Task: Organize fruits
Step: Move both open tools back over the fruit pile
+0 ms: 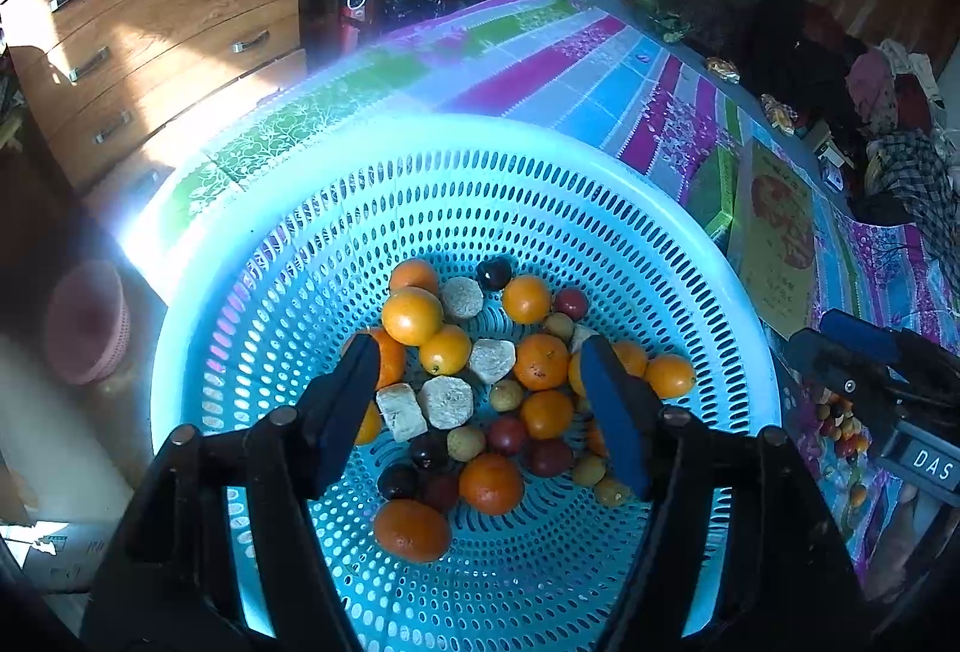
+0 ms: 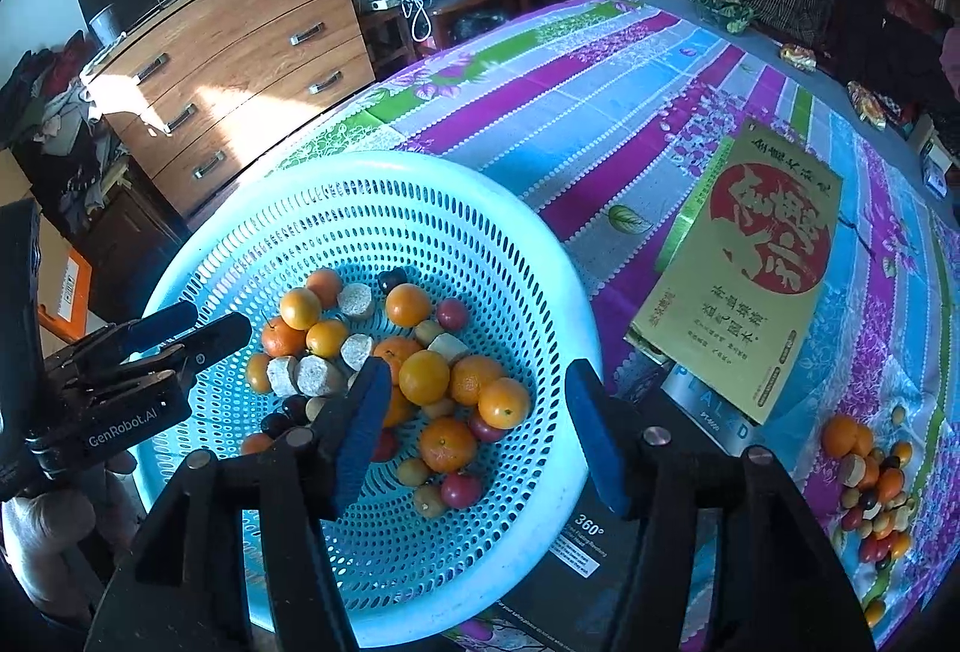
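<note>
Left gripper (image 1: 480, 382): two black arms with blue pads, jaws standing apart with nothing clamped between them, poised over the middle of the fruit heap; in the right wrist view the same tool (image 2: 198, 331) shows from the side at the basket's left rim, a person's hand (image 2: 42, 523) below it. Right gripper (image 2: 474, 424): same build, jaws likewise parted and empty, hanging over the basket's near right part; its left pad overlaps the fruit in the picture, its right pad lies over the rim. Basket (image 1: 456, 136): round, pale blue plastic, perforated wall and floor, resting on the table's near left corner. Fruits (image 1: 480, 382): gathered loose in the basket's floor; contents include oranges (image 1: 412, 315) of several sizes, dark red plums (image 1: 506, 433), near-black round fruit (image 1: 494, 273), small tan-yellow fruit (image 1: 465, 442), and pale rough chunks (image 1: 445, 401) with cut faces. Second heap (image 2: 870, 484): small mixed fruit of the same kinds, lying directly on the cloth to the right of the basket, well apart from it. Tablecloth (image 2: 600, 112): striped in purple, blue, green and grey with floral print. Gold box (image 2: 750, 280): flat, red disc and printed characters on top, lying to the right of the basket. Wooden chest of drawers (image 2: 240, 52): stands beyond the table at left.
</note>
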The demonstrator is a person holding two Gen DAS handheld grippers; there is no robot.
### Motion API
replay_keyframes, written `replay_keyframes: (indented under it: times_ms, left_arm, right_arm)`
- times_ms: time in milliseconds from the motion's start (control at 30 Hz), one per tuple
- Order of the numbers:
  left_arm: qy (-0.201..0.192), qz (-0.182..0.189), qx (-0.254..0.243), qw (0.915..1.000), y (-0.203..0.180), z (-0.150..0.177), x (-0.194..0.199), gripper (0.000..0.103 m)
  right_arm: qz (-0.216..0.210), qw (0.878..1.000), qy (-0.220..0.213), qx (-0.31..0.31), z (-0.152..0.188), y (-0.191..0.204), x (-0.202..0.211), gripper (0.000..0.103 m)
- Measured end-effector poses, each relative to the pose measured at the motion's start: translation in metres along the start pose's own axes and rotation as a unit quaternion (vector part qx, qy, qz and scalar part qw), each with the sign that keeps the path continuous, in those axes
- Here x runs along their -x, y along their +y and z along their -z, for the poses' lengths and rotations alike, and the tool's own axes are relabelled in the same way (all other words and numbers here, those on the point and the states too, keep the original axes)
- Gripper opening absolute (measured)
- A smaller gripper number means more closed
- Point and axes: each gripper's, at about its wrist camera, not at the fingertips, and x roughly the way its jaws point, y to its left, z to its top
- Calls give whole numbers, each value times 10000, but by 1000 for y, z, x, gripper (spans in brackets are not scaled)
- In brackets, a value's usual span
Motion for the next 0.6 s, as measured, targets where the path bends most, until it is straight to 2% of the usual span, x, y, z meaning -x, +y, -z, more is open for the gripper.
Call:
replay_keyframes:
  times_ms: [267,467,600]
  left_arm:
    - [-172,170,-102,9997,-17,2,15,70]
    - [-243,309,-246,9989,-38,4,21,70]
    - [-299,420,-400,9979,-59,7,25,70]
  right_arm:
    - [655,9946,-795,90,8,-9,50,64]
    - [1371,9782,-1561,87,17,-25,106,64]
    - [1684,9685,-1832,63,24,-37,133,64]
